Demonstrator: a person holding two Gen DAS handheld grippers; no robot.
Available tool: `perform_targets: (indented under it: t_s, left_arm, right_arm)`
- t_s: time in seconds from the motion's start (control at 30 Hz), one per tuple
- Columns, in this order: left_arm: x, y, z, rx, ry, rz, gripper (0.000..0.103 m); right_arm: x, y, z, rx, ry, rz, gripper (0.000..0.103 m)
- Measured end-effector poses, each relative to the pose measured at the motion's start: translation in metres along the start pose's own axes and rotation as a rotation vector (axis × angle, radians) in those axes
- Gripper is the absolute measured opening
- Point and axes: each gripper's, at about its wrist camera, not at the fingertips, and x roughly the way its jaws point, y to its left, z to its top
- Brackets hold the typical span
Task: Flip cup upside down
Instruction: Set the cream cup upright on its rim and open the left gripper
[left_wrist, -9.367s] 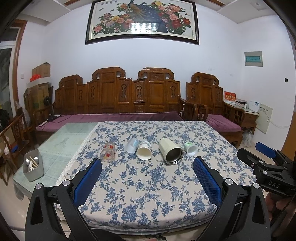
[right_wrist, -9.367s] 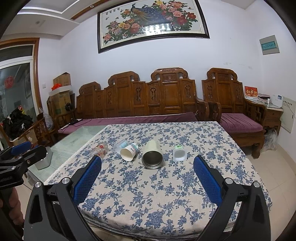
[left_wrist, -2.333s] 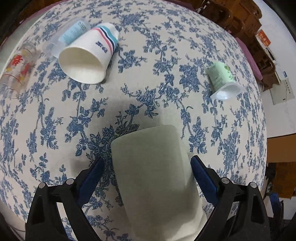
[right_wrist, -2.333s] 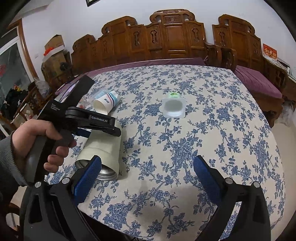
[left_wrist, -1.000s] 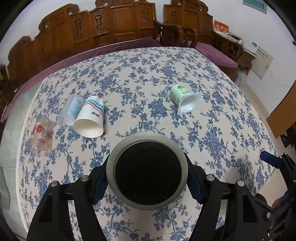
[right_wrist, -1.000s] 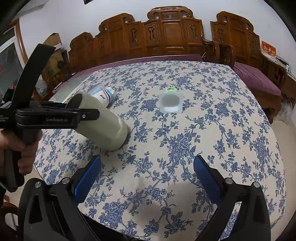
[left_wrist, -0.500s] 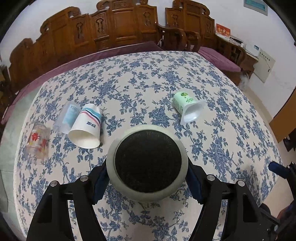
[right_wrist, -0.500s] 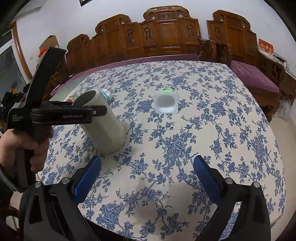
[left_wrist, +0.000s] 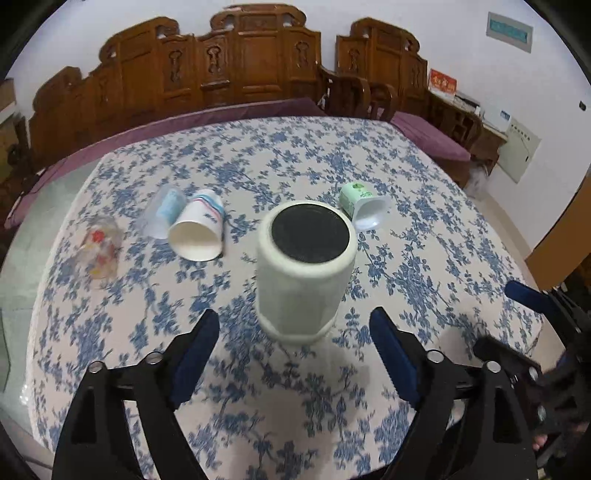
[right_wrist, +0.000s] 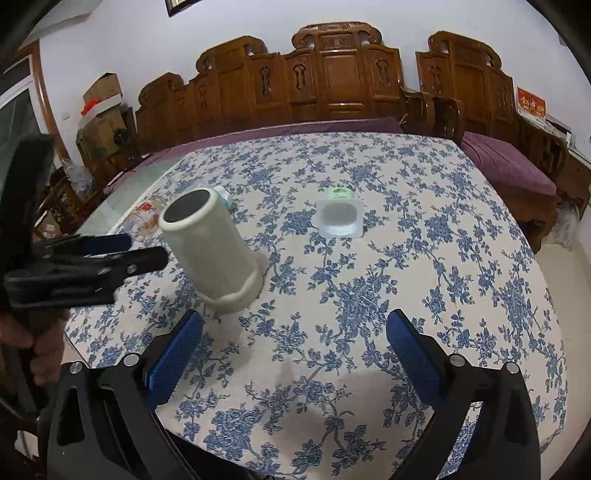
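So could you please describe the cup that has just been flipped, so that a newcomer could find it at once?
Start at the floral tablecloth and look just ahead of the open left gripper. The tall pale-green cup is there, the only one standing mouth-down with its dark base up; its neighbours lie on their sides.

Five cups are on the flowered tablecloth (left_wrist: 424, 258), which is the only cloth. One is a pale green tumbler (left_wrist: 304, 273) standing mouth down. Four lie on their sides: one white paper cup (left_wrist: 199, 230), one clear plastic cup (left_wrist: 162, 214), one clear glass with red print (left_wrist: 98, 247) (blurred, so its print is unreadable), and one small green yogurt cup (left_wrist: 364, 208). There are two grippers, a left gripper (left_wrist: 293, 354) and a right gripper (right_wrist: 293, 354), each with two blue-padded fingers. Behind the table are three carved wooden chair backs.
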Motion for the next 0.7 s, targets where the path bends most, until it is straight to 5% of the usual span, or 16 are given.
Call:
perform_targets:
  t_s: [0.17, 0.5, 0.7]
  left_arm:
    - [-0.030, 0.007, -0.016, 0.004, -0.036, 0.028, 0.095]
    - [-0.072, 0.020, -0.055, -0.029, -0.050, 0.075, 0.095]
    - [-0.120, 0.020, -0.073, -0.034, -0.180, 0.125, 0.095]
  right_arm:
    - [-0.009, 0.013, -0.002, -0.015, -0.021, -0.003, 0.100]
    - [-0.035, 0.036, -0.010, 0.003, -0.064, -0.006, 0.100]
    - [-0.083, 0.062, -0.012, -0.021, -0.206, -0.018, 0.100]
